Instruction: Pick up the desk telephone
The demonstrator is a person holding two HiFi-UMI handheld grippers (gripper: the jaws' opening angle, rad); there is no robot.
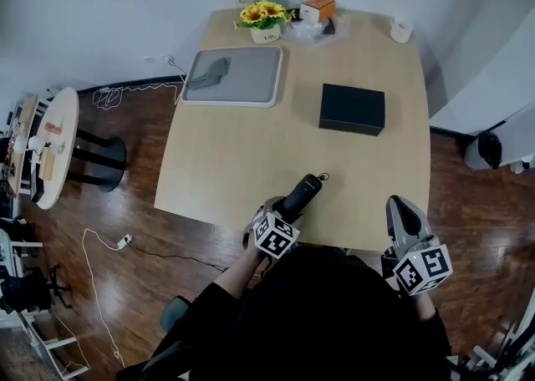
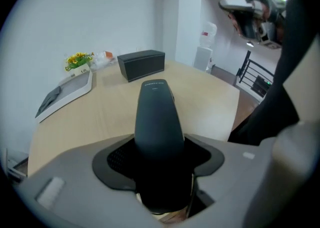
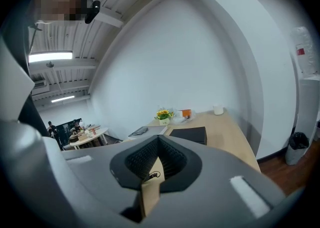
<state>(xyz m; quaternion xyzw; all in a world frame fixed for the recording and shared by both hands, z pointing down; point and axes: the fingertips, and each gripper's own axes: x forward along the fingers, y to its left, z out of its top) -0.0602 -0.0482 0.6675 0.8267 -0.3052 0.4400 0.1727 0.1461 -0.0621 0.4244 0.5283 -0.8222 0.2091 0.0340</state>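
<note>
Your left gripper sits at the near edge of the table, a little left of its middle. Its jaws are clamped on the thick end of the dark telephone handset. In the left gripper view the black pads hug both sides of the handset, and its rounded body runs straight out from between them. The handset's free end points toward the far right of the table, and a small loop of cord shows at its tip. No view tells whether the handset touches the tabletop or hangs just above it.

Your right gripper is over the near right corner, well apart from the handset. In the right gripper view its ribbed pads are pressed together at the tips with nothing between them.

A black box lies right of the table's middle, toward the far edge. A pale tray sits at the far left corner with a grey cloth on it. Along the far edge stand a pot of sunflowers and an orange box, and a white cup stands near the far right corner
</note>
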